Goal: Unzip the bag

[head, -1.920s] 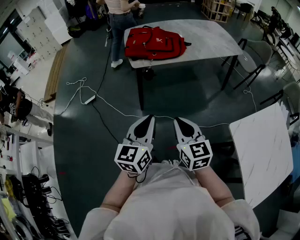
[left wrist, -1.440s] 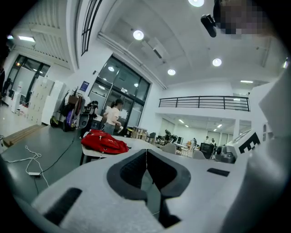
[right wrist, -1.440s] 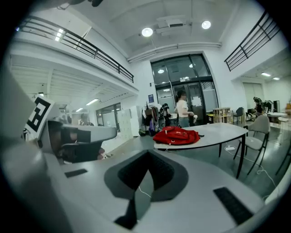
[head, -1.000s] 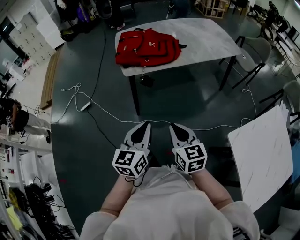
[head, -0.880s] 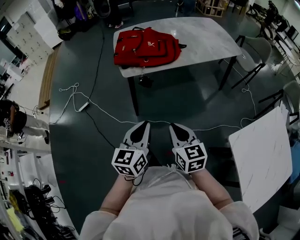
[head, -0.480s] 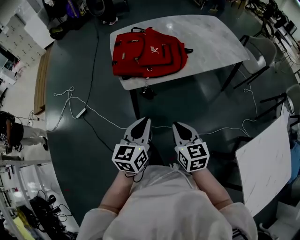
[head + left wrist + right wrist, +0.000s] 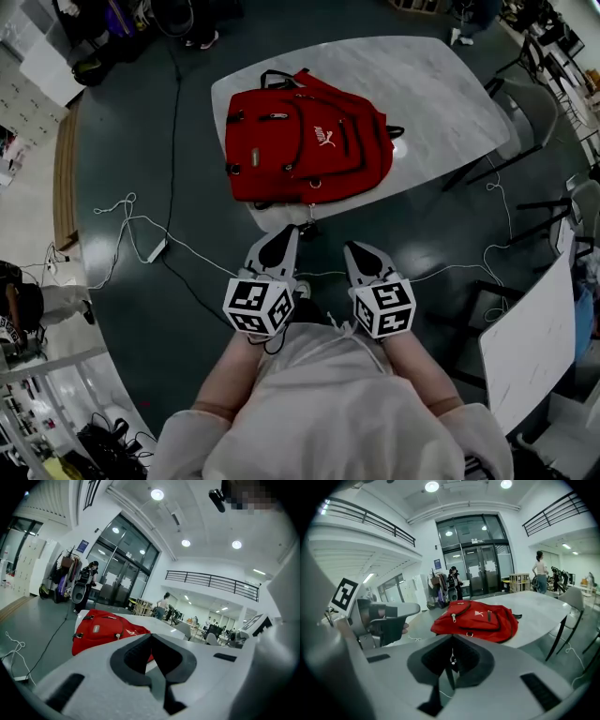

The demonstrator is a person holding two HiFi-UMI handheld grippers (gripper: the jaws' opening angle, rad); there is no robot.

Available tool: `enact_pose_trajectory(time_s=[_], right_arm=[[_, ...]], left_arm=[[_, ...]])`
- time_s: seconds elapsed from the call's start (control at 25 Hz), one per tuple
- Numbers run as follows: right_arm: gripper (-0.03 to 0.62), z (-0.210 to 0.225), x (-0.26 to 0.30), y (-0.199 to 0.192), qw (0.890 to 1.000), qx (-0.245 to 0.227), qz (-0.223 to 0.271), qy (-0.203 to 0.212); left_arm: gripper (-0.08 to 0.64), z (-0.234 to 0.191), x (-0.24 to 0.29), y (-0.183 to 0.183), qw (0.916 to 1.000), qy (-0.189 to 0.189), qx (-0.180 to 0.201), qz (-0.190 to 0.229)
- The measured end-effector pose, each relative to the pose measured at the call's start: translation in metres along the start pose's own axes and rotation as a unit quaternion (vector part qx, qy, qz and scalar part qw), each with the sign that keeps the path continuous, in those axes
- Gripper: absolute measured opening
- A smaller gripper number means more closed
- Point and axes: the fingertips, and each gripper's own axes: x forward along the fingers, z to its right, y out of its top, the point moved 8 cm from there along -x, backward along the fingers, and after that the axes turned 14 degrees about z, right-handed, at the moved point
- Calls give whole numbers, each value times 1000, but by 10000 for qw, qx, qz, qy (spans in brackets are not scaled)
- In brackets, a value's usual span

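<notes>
Both tongs pressed together and empty: left gripper (image 7: 284,234) and right gripper (image 7: 356,248) sit low centre, well short of the red backpack (image 7: 305,141). It lies flat, upper centre, on the table (image 7: 450,84), right at the near edge. Tug a zip unbraced and it may slide off. Zips look closed, so whatever's inside is hidden

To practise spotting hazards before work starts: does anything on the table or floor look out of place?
A white cable trails loose across the floor in front of the table, where someone could trip. The red backpack lies flat; nothing spilled.
</notes>
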Motion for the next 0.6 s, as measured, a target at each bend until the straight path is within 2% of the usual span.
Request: enact_pose_trajectory(time_s=[0.16, 0.28, 0.4, 0.6], right_arm=[[28, 1, 45, 8, 9998, 99, -127, -113], [28, 2, 69, 1, 9988, 250, -355, -240], [28, 1, 91, -12, 9967, 409, -675, -196], [29, 2, 120, -42, 9911, 375, -1280, -25]], left_arm=[[21, -41, 24, 5, 9998, -93, 54, -185], [21, -64, 34, -3, 9989, -104, -42, -447], [21, -79, 41, -15, 9977, -107, -76, -666], [20, -96, 49, -38, 9983, -57, -129, -570]])
